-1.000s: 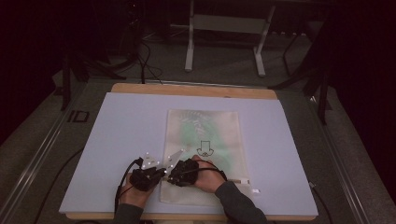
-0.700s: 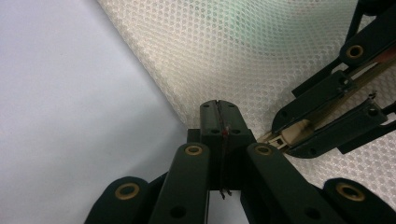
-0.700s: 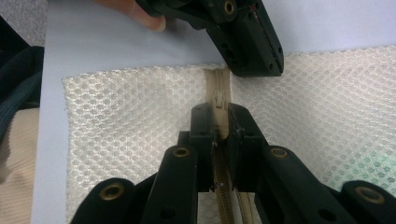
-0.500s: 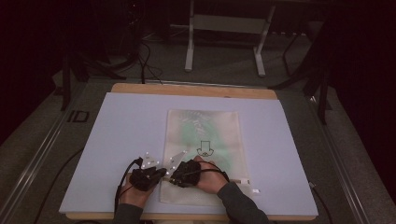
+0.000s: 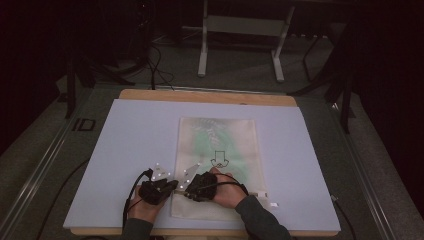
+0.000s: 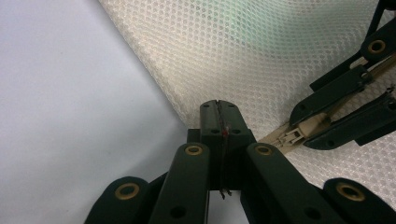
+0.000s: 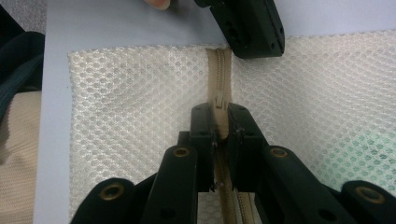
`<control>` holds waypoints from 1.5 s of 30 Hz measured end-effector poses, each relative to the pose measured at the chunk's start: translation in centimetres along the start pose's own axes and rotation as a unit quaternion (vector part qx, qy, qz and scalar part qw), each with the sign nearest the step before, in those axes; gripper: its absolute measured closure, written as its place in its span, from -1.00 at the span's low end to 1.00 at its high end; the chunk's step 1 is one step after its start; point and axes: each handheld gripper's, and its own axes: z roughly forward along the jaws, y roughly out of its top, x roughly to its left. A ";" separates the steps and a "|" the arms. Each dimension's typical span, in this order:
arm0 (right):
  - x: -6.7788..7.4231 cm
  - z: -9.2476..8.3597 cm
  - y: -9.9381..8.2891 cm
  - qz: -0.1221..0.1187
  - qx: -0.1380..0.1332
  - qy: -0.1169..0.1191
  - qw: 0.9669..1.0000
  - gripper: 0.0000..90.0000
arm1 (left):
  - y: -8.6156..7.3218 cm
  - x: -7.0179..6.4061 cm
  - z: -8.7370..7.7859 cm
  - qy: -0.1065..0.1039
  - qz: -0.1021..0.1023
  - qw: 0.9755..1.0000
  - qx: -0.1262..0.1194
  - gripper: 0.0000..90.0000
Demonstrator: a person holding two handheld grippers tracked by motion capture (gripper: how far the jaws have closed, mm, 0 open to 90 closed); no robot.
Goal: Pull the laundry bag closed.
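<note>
High view is pretty dim and soft, everything around the pale table (image 5: 150,130) sinks into near black. Both gripper views are brighter and sharp on the mesh bag (image 6: 261,51), with blurry jaws up close

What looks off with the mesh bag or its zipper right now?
Nothing stands out. The mesh bag lies flat and square on the table. The right hand-held gripper is shut on the zipper pull, the left hand-held gripper on the bag's edge.
</note>
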 end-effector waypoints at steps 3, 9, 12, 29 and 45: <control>0.0 -0.1 -0.1 0.000 0.000 0.000 1.000 0.83 | 0.0 0.0 0.0 0.000 0.000 1.000 0.000 0.99; 0.1 -0.2 -0.3 0.001 0.002 -0.001 1.000 0.83 | 0.0 0.0 0.0 0.000 -0.001 1.000 -0.001 0.99; 0.1 -0.3 -0.4 -0.001 0.003 -0.003 1.000 0.83 | 0.0 0.0 0.0 0.000 -0.001 1.000 0.000 0.99; 0.3 -0.8 -1.3 0.002 0.003 -0.006 1.000 0.83 | 0.0 0.0 0.0 0.001 -0.002 1.000 0.000 0.99; 0.3 -1.3 -2.0 0.007 0.002 -0.007 1.000 0.83 | 0.0 0.0 0.0 0.001 -0.002 1.000 0.001 0.99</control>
